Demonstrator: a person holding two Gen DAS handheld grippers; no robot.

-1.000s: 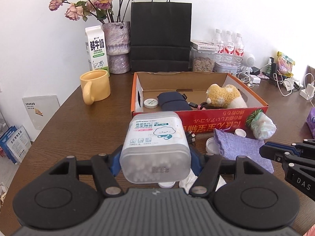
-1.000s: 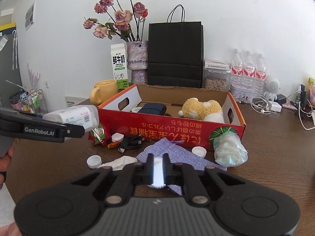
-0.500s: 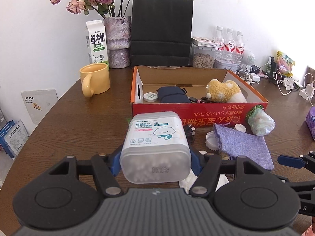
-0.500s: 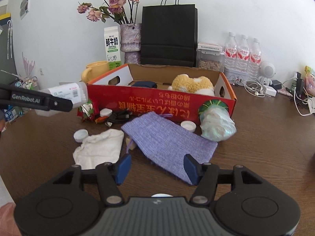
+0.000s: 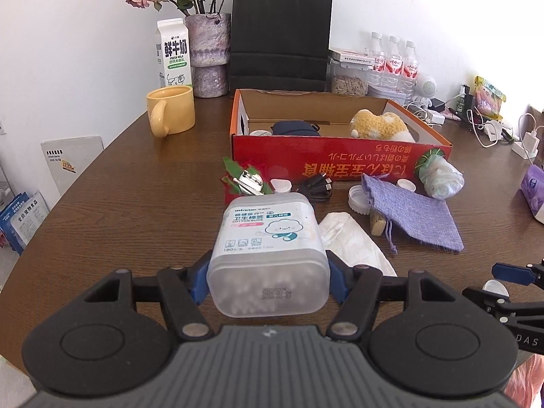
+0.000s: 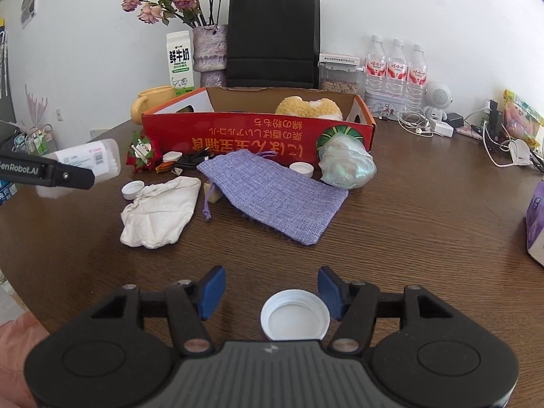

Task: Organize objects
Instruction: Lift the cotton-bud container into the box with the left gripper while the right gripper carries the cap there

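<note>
your left gripper (image 5: 268,284) is clamping the cotton bud box (image 5: 268,255), blue pads squeezing both sides, holding it above the table (image 5: 119,204) in front of the red cardboard box (image 5: 340,166). your right gripper (image 6: 271,289) is standing w/ jaws apart, gripping nothing; a white cap (image 6: 294,319) is lying on the table between the fingers, close by the right pad, can't tell if touching. purple pouch (image 6: 275,193), white cloth (image 6: 159,214) & crumpled plastic bag (image 6: 346,166) are lying loose just in front of the box. plush toy (image 5: 380,127) & dark pouch (image 5: 295,127) are sitting inside it.
</note>
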